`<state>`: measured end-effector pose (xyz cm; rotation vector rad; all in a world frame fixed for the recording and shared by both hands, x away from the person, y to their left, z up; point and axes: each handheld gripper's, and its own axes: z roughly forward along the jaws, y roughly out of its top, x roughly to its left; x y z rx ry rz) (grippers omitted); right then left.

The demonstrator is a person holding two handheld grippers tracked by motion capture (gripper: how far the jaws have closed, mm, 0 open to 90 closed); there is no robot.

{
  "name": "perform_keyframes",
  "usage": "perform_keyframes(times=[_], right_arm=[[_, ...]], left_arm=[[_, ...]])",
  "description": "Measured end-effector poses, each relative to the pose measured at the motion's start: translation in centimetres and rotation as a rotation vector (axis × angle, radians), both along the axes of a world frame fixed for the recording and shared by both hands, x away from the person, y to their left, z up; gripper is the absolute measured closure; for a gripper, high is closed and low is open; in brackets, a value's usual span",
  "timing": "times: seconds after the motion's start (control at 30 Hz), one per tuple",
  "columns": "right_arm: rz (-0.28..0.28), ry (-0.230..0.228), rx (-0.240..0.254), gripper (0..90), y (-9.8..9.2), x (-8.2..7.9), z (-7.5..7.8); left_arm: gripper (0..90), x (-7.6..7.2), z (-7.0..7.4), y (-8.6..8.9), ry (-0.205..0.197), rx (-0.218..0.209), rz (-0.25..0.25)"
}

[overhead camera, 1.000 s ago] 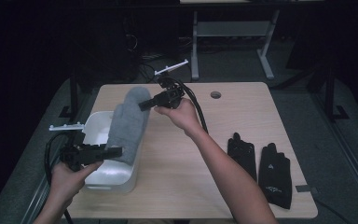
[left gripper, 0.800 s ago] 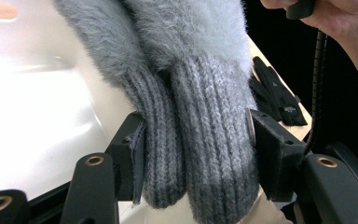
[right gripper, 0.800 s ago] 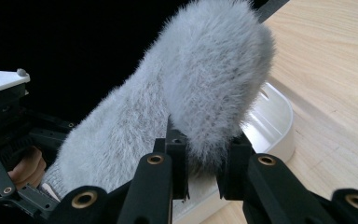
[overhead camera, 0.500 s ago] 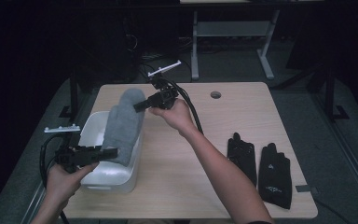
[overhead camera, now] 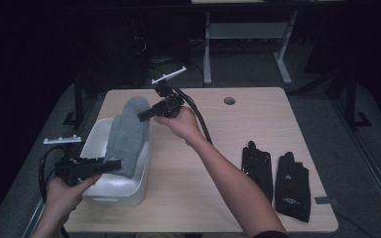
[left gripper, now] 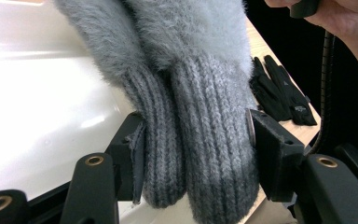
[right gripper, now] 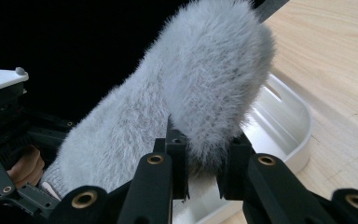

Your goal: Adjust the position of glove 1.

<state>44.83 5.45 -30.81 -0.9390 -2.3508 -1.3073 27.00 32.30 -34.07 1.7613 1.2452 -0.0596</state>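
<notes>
A pale wood table [overhead camera: 193, 198] carries a white plastic tub [overhead camera: 111, 186] and, seen whole from above, two black gloves [overhead camera: 278, 181] well to its right. Fuzzy grey mittens [overhead camera: 126, 134] stretch over the tub between both tongs. Up close, the left tongs [left gripper: 196, 140] clamp the ribbed knit cuffs, while the right tongs [right gripper: 203, 168] pinch the fluffy rounded tip.
</notes>
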Motion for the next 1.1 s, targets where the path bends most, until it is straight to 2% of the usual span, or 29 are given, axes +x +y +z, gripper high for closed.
perform_keyframes(times=[0.2, 0.33, 0.43, 0.77, 1.1], right_arm=[[0.005, 0.008, -0.012, 77.0, 0.6, 0.0, -0.4], [0.006, -0.005, -0.019, 77.0, 0.9, 0.1, -0.7], [0.007, 0.008, -0.022, 77.0, 1.3, 0.1, -1.0], [0.024, 0.023, -0.069, 77.0, 2.8, 0.2, -2.9], [0.026, 0.044, -0.088, 76.9, 3.3, 0.5, -4.5]], left_arm=[[43.1, 0.1, -0.6, 0.4, 0.012, 0.000, 0.006], [43.1, 0.2, -0.8, 0.7, 0.015, 0.003, 0.009], [43.1, 0.1, -1.2, 0.9, 0.021, 0.000, 0.013], [42.8, 0.0, -2.8, 1.5, 0.061, 0.015, 0.029], [42.5, 0.3, -4.1, 1.5, 0.105, 0.041, 0.033]])
